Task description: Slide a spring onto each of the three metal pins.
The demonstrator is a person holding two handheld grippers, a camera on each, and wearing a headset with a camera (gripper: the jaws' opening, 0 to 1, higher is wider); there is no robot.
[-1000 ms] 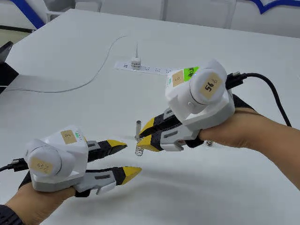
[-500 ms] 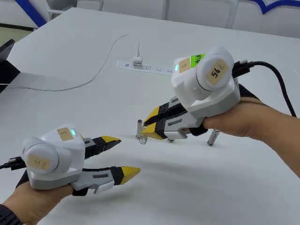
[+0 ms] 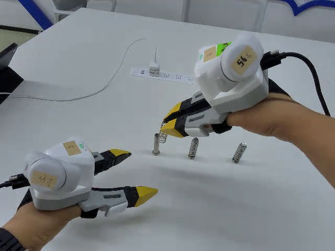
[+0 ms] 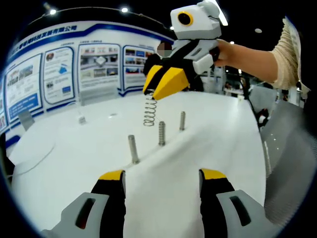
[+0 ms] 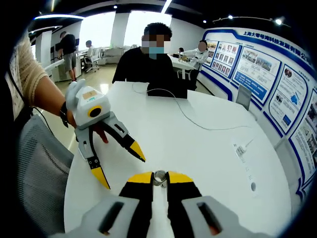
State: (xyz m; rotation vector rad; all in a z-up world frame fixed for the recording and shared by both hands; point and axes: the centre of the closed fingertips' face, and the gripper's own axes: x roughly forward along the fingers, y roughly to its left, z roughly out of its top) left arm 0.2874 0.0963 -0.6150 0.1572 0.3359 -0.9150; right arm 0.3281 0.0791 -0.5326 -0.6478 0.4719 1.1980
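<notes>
White table (image 3: 235, 209), pwr strip (image 3: 172, 77), cable (image 3: 116, 69), wall posters (image 4: 59, 74)

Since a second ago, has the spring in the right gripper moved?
Yes. The spring, held in the right gripper, has risen from the table by the bare pin's foot to beside that pin's top.

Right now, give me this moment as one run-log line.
right gripper: shut on spring, beside bare pin top, not threaded | left gripper: open, holding nothing | two other pins: sprung
</notes>
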